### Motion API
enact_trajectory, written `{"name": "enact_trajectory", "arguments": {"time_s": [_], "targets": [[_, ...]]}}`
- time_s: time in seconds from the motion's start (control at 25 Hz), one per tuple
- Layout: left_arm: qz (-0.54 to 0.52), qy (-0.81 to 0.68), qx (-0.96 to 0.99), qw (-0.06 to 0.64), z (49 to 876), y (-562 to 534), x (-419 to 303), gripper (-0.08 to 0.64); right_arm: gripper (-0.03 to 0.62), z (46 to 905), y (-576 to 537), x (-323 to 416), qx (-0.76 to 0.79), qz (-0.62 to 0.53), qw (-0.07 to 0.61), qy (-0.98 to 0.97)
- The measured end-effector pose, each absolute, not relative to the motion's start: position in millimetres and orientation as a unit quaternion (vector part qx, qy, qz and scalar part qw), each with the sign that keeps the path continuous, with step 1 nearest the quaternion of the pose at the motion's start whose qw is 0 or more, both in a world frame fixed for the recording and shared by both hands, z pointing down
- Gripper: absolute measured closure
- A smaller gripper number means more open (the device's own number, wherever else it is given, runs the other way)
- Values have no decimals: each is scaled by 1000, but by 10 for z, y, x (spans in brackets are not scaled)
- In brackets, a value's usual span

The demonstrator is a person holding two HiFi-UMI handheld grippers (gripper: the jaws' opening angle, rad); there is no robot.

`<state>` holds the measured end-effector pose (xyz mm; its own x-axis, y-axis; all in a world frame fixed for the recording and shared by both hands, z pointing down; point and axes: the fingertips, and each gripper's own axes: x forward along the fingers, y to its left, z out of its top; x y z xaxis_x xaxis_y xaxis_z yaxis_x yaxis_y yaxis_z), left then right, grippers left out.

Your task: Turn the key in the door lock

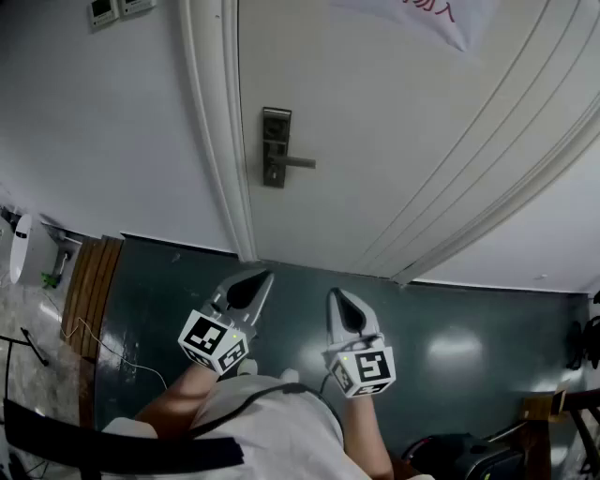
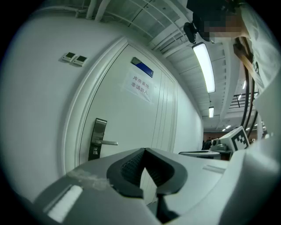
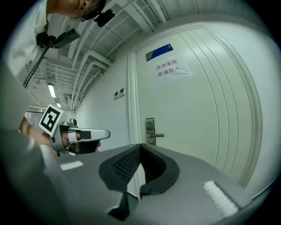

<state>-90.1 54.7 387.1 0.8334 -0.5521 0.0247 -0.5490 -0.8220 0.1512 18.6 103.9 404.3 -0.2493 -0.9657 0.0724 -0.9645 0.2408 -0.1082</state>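
Note:
The white door (image 1: 394, 141) is closed. Its metal lock plate (image 1: 276, 147) carries a lever handle (image 1: 298, 163) pointing right, with a small cylinder below it; I cannot make out a key there. Both grippers hang well short of the door, over the dark floor. My left gripper (image 1: 263, 277) is shut with nothing in it, as is my right gripper (image 1: 334, 294). In the left gripper view the shut tips (image 2: 144, 150) sit below and right of the lock plate (image 2: 98, 138). In the right gripper view the shut tips (image 3: 140, 146) sit just under the lock plate (image 3: 150, 131).
The white door frame (image 1: 220, 141) runs left of the lock. Wall switches (image 1: 117, 9) sit at the upper left, and a paper sign (image 3: 167, 70) hangs high on the door. Wooden slats (image 1: 89, 291) lie at the left, dark gear (image 1: 469, 455) at the lower right.

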Motion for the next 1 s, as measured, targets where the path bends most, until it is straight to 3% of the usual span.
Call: {"name": "enact_trajectory", "arguments": {"time_s": [1.0], "targets": [[19, -308, 949, 72, 4070, 877, -505, 557, 584, 4259, 1378, 689, -606, -91, 29, 790]]}}
